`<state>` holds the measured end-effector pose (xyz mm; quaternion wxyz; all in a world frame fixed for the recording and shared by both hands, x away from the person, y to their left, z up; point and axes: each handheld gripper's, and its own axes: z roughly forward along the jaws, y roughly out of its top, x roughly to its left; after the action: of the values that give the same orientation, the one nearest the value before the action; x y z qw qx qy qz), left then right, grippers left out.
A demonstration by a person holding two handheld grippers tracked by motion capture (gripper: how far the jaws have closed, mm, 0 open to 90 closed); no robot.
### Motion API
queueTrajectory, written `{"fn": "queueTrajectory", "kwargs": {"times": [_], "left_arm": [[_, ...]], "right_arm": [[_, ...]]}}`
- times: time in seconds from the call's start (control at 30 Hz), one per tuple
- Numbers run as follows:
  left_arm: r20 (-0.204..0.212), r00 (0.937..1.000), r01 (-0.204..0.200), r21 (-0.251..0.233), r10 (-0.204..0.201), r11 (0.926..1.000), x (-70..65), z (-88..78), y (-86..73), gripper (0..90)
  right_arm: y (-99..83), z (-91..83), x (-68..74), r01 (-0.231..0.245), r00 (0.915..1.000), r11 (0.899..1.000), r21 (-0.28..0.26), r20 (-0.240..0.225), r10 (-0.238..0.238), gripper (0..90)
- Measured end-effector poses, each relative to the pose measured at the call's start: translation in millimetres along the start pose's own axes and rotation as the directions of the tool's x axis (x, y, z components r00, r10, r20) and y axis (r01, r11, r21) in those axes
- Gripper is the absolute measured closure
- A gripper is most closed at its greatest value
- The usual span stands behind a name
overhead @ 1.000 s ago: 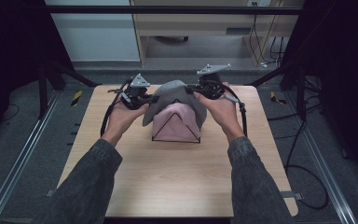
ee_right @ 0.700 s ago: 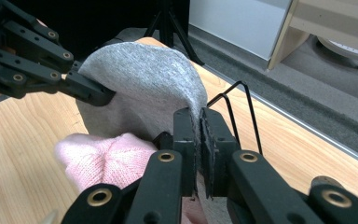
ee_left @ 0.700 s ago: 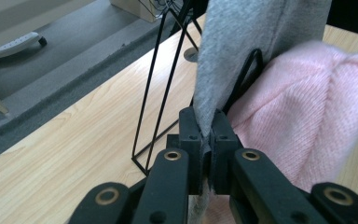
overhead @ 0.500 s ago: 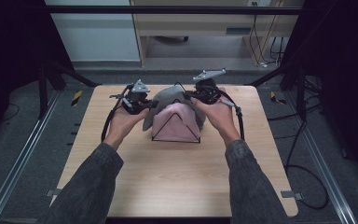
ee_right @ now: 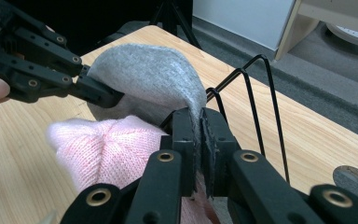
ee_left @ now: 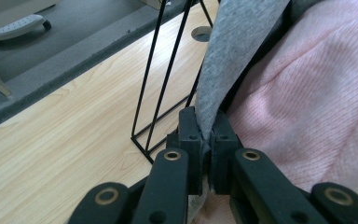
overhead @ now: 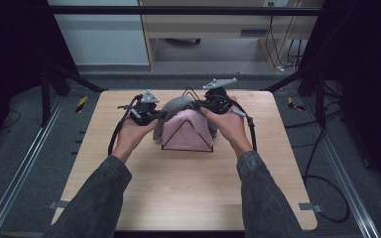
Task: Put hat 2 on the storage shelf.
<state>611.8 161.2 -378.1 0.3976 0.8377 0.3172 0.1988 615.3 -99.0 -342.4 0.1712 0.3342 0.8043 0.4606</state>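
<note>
Holding one grey cloth [overhead: 176, 105] between my two grippers, I clamp its edge with both: the left gripper [ee_left: 204, 140] and the right gripper [ee_right: 199, 135] each pinch fabric. One black wire rack [overhead: 187, 136] carries one pink knit [overhead: 191, 130]; the grey cloth seems draped behind it. The right gripper view alone reveals the rack's far loops [ee_right: 256, 70].

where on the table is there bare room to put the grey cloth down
The near half of the table, between the forearms and the front edge, is bare. Narrower bare strips run beside the wire rack at left and right. The middle back is crowded by the rack, the pink cloth, and both grippers.
</note>
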Motion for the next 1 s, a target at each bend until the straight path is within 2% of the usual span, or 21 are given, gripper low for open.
{"fn": "queueTrajectory", "kwargs": {"times": [0.17, 0.27, 0.33, 0.4, 0.47, 0.6, 0.87, 1.0], "left_arm": [[-0.003, 1.0000, 0.009, 0.003, -0.009, 1.0000, 0.6, 1.4, -2.8, 83.7], [-0.016, 0.9998, 0.013, 0.000, -0.013, 0.9999, 0.3, 0.3, -5.0, 79.7], [-0.020, 0.9997, 0.016, 0.000, -0.016, 0.9999, 0.0, -0.3, -5.6, 78.0], [-0.026, 0.9994, 0.025, 0.005, -0.024, 0.9997, -0.8, -2.5, -6.8, 70.8], [-0.056, 0.9983, 0.016, -0.007, -0.017, 0.9998, -3.7, -7.6, -7.1, 64.3], [-0.084, 0.9963, 0.013, -0.029, -0.015, 0.9995, -3.5, -16.6, -4.7, 54.9], [-0.097, 0.9953, 0.005, -0.048, -0.010, 0.9988, -5.1, -31.4, -1.8, 42.4], [-0.098, 0.9952, -0.006, -0.057, 0.001, 0.9984, -11.4, -42.7, -1.7, 28.2]], "right_arm": [[0.8, 0.0, 1.9, -0.003, 1.0000, 1.000, 0.000, 0.005, 0.003, 78.0], [2.1, -7.2, 2.0, -0.005, 0.9997, 1.000, -0.012, 0.022, 0.005, 72.5], [2.4, -9.3, 1.6, -0.006, 0.9997, 1.000, -0.017, 0.025, 0.006, 72.1], [3.0, -13.5, 1.7, -0.011, 0.9997, 1.000, -0.024, 0.024, 0.011, 71.7], [3.6, -18.0, 2.3, -0.005, 0.9996, 0.999, -0.031, 0.026, 0.006, 69.7], [5.6, -22.8, 3.8, -0.014, 0.9992, 0.999, -0.045, 0.036, 0.015, 66.5], [8.4, -30.0, 7.8, -0.008, 0.9987, 0.998, -0.061, 0.051, 0.011, 58.0], [10.3, -40.5, 12.5, -0.010, 0.9979, 0.996, -0.087, 0.063, 0.015, 47.4]]}}
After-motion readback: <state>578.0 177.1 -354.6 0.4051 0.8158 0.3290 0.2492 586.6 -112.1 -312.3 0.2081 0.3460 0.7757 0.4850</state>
